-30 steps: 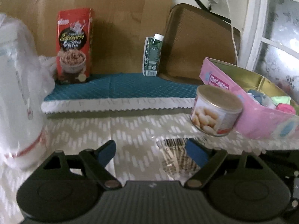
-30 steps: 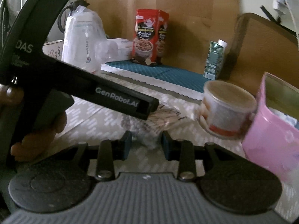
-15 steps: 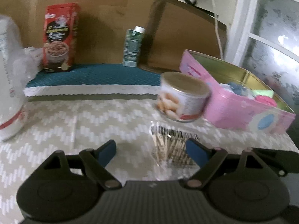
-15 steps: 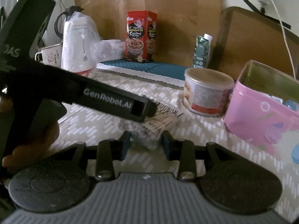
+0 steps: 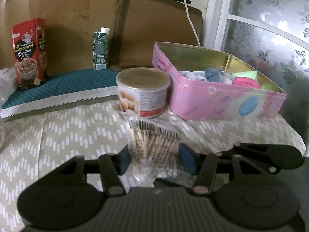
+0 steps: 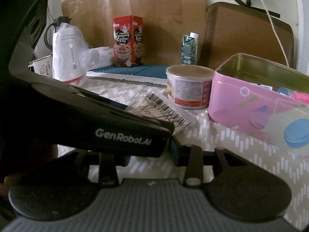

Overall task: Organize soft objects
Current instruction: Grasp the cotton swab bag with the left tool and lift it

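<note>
A clear bag of cotton swabs [image 5: 152,143] with a barcode label sits between the blue pads of my left gripper [image 5: 155,160]. The jaws are closing and the pads press its sides. In the right wrist view the left gripper [image 6: 148,116] crosses in front and the bag [image 6: 166,108] sticks out past it. My right gripper [image 6: 150,152] is mostly hidden behind it and holds the bag's crumpled near end. An open pink tin [image 5: 222,92] to the right holds blue [image 5: 214,74], pink [image 5: 245,82] and green [image 5: 244,74] soft items.
A round snack can [image 5: 143,92] stands just beyond the bag, touching the tin's left side. Behind it are a teal mat [image 5: 67,85], a red box [image 5: 29,52], a green carton [image 5: 100,48] and a leaning brown tray [image 5: 158,29]. A white plastic bag [image 6: 67,54] stands at the left.
My left gripper moved right and forward over the swab bag and its jaws closed from wide open onto the bag. The right gripper kept its hold on the bag's end.
</note>
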Tool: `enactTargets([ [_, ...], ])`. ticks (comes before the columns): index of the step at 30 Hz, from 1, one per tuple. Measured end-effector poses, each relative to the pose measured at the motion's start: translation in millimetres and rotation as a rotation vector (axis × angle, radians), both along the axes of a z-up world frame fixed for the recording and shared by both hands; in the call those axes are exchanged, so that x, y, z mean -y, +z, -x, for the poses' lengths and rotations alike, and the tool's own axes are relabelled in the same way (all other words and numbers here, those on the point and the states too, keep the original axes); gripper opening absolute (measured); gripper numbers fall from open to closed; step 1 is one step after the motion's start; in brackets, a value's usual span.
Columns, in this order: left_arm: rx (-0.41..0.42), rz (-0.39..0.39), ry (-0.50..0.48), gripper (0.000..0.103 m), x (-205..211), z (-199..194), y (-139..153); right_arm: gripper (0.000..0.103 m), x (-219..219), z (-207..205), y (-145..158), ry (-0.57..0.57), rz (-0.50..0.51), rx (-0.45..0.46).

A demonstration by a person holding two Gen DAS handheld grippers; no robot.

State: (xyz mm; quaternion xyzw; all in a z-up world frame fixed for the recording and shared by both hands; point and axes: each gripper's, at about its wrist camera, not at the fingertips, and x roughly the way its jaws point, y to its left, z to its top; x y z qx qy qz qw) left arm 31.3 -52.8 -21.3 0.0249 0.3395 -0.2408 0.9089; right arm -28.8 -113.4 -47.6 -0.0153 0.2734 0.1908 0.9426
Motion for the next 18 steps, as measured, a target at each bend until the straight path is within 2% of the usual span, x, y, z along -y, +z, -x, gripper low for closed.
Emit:
enactTargets([
  [5, 0.019, 0.011, -0.001, 0.063, -14, 3, 11, 0.042, -2, 6, -1, -0.006, 0.043, 0.022],
  [7, 0.014, 0.028, 0.003, 0.064, -21, 1, 17, 0.045, 1, 9, -1, -0.014, 0.07, 0.035],
  [9, -0.006, 0.056, 0.003, 0.064, -26, -4, 21, 0.052, 5, 11, -1, -0.03, 0.081, 0.039],
  [13, -0.101, 0.086, 0.002, 0.064, -26, -17, 12, 0.053, 9, 8, 0, -0.035, 0.067, 0.025],
  [15, -0.152, 0.097, -0.005, 0.06, -24, -21, 3, 0.054, 6, 7, -1, -0.031, 0.078, 0.026],
  [17, -0.168, 0.147, -0.03, 0.038, -24, -19, 0, 0.055, 3, 4, -1, -0.016, 0.076, 0.024],
  [18, -0.168, 0.149, -0.037, 0.037, -22, -18, 2, 0.052, 1, 3, -1, -0.002, 0.07, 0.022],
])
